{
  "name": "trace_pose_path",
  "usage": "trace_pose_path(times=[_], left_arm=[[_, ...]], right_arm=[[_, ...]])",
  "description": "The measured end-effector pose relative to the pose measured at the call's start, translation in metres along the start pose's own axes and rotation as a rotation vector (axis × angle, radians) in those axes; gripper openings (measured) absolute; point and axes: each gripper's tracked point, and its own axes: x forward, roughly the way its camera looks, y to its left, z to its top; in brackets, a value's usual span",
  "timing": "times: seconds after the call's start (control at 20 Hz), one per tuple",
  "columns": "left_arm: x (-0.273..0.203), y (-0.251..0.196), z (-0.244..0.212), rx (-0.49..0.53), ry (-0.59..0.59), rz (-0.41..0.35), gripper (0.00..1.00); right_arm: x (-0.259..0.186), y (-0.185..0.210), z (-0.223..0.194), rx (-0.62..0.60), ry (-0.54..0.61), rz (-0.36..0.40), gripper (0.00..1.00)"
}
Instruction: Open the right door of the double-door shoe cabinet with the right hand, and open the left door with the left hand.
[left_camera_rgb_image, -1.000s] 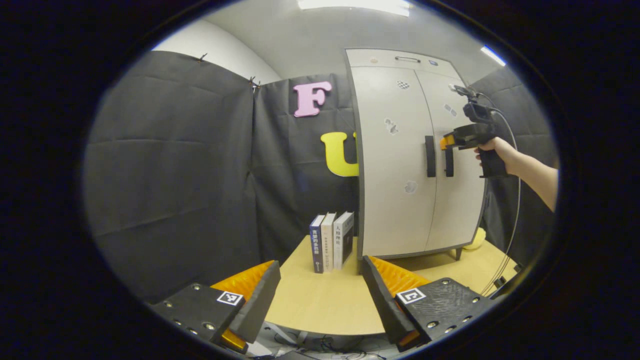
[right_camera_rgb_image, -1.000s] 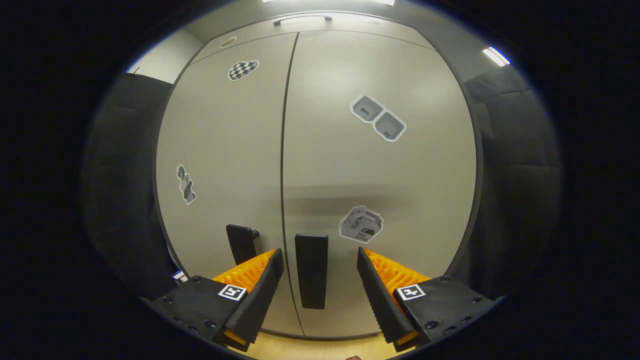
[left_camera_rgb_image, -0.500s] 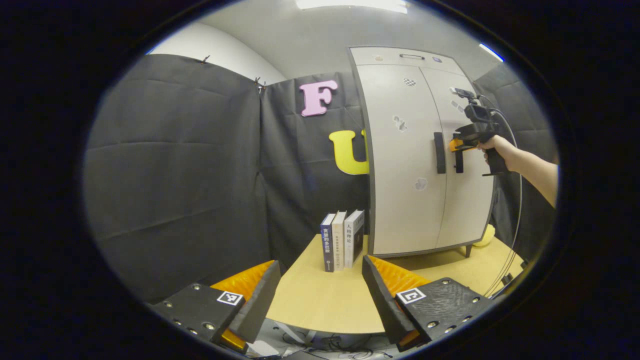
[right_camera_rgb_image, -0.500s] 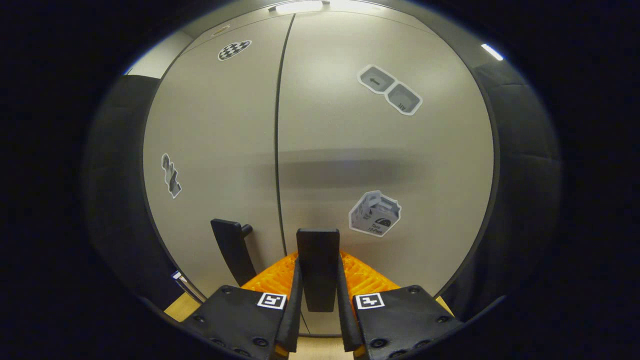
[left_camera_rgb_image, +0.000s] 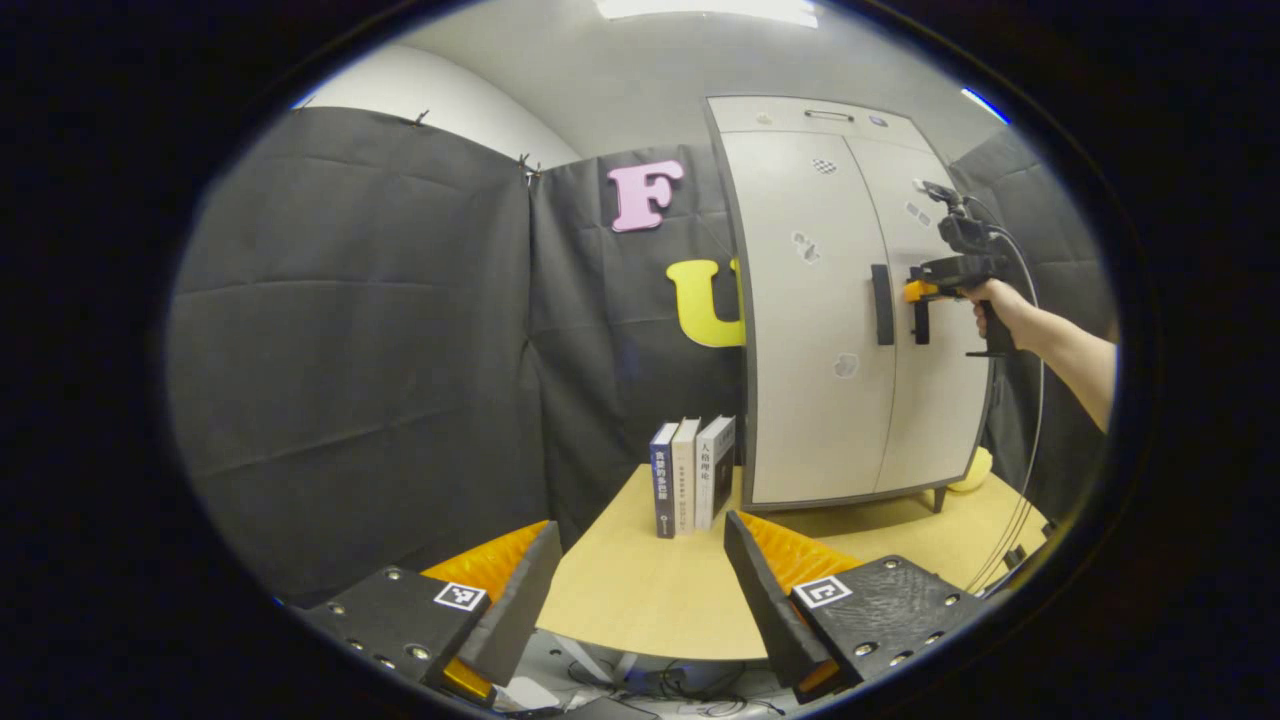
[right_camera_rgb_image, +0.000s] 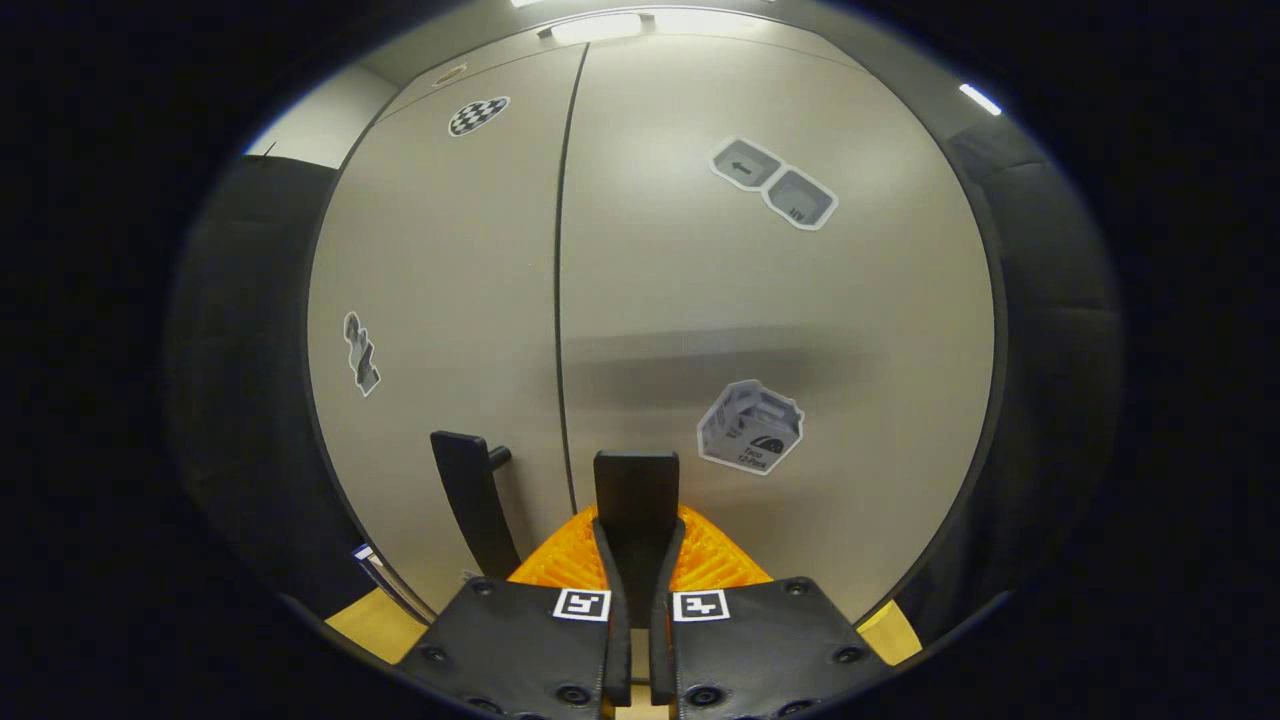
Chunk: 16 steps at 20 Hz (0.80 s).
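- Closed since a second ago: right gripper (right_camera_rgb_image: 630, 610), whose fingers then stood apart either side of the right handle (right_camera_rgb_image: 636, 505); they now press on it from both sides.
- Right handle: black upright bar, long axis vertical, on the right door (right_camera_rgb_image: 780, 300) just beside the centre seam; its top rises straight ahead of the fingers.
- Right door: flush with the left door (right_camera_rgb_image: 450, 280), not yet swung out.
- Judgement: the pull must run back toward the person, hinge at the door's outer edge.
- Left gripper (left_camera_rgb_image: 640, 590): fingers wide apart, holding nothing, low over the desk's (left_camera_rgb_image: 640, 610) near edge.
- Left handle (left_camera_rgb_image: 881, 304): upright bar on the cabinet (left_camera_rgb_image: 830, 400) at the desk's far right corner, well apart from this gripper, up and to its right.
- Books (left_camera_rgb_image: 692, 476): three, upright, beside the cabinet's left wall.
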Motion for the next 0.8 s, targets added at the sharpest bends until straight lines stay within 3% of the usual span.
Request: trace_pose_path(times=[0.1,0.55,0.65,0.8], left_arm=[[-0.005,-0.002,0.003,-0.013,-0.012,0.001,0.95],[-0.012,-0.022,0.011,0.026,-0.045,-0.051,0.96],[-0.013,-0.013,0.006,0.063,-0.038,-0.033,0.95],[-0.017,-0.014,0.004,0.029,-0.028,-0.042,0.96]], right_arm=[[-0.005,0.001,0.000,0.007,0.001,0.011,0.04],[-0.030,0.000,-0.004,0.011,-0.009,0.060,0.05],[-0.038,-0.002,-0.004,0.010,-0.020,0.071,0.05],[-0.051,-0.004,-0.006,0.029,-0.022,0.096,0.05]])
